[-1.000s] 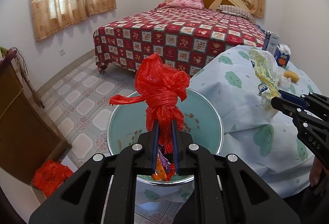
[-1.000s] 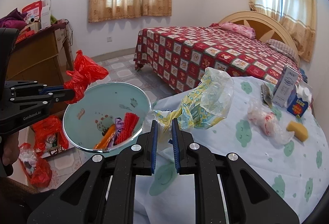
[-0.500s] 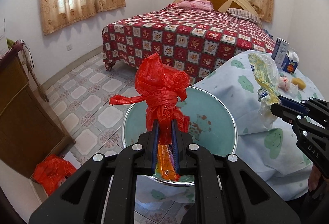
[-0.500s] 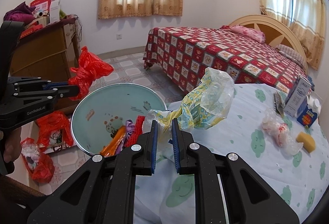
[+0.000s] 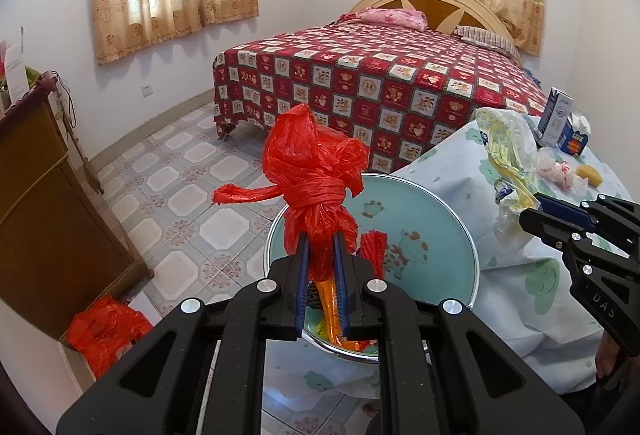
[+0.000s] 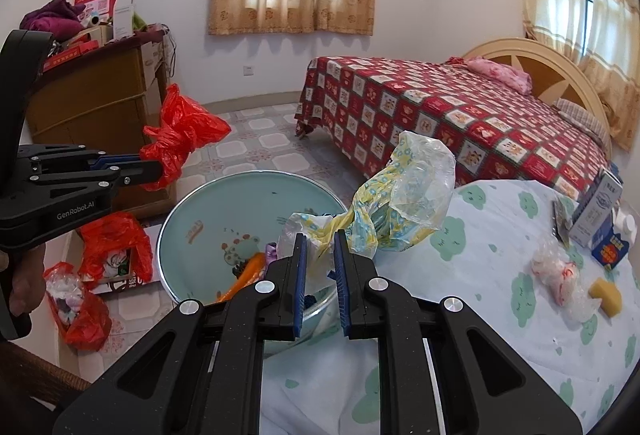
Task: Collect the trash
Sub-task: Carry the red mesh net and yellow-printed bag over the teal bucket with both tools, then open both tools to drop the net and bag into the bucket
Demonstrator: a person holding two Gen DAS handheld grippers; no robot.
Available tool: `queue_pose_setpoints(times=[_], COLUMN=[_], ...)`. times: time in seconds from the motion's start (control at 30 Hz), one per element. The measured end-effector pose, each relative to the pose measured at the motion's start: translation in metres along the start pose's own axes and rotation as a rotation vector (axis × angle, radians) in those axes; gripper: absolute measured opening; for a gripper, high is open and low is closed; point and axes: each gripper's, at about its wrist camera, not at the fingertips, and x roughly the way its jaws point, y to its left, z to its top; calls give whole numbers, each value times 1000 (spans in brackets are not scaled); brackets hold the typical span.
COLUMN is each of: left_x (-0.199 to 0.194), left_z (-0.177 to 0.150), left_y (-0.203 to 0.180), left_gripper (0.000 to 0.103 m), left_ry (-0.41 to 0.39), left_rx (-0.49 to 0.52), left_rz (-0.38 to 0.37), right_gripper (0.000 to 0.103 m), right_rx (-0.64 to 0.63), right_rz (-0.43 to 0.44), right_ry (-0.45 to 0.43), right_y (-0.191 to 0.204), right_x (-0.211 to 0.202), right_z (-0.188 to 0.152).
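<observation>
Both claws clamped, left claw [image 5: 320, 251] on red bag [image 5: 316, 171], right claw [image 6: 320, 255] on clear bag [image 6: 400, 195], over basin rim [image 5: 460, 223].

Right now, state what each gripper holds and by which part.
Left gripper: knotted red bag, by its bunched lower end. Right gripper: patterned clear bag, by its twisted neck.

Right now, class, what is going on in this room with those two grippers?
A person is collecting trash with two hand-held grippers. The left gripper is shut on a knotted red plastic bag; the right gripper is shut on a clear yellow-patterned plastic bag. Both hang over a teal basin already holding wrappers. A crumpled wrapper and a yellow sponge lie on the table.
</observation>
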Motion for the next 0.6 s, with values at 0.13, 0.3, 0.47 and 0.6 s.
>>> queue_pose_setpoints(times=[0.13,0.3,0.47,0.6], left_x=[-1,-2,-2,-2], left_z=[1,1,1,1], left_y=[3,6,7,7], left_gripper=[12,12,12,12], left_ry=[-4,-6,-7,-7], left_rx=[-8,-15,-17,-18], left_rz=[3,7,6,6], right_gripper=[14,14,14,14], right_rx=[-12,-31,-42,-45], right_rz=[11,28,37,41], right_ry=[-2,-5,-4,-3], right_y=[6,11,14,16], right_x=[3,5,7,8], right_z=[5,7,7,8])
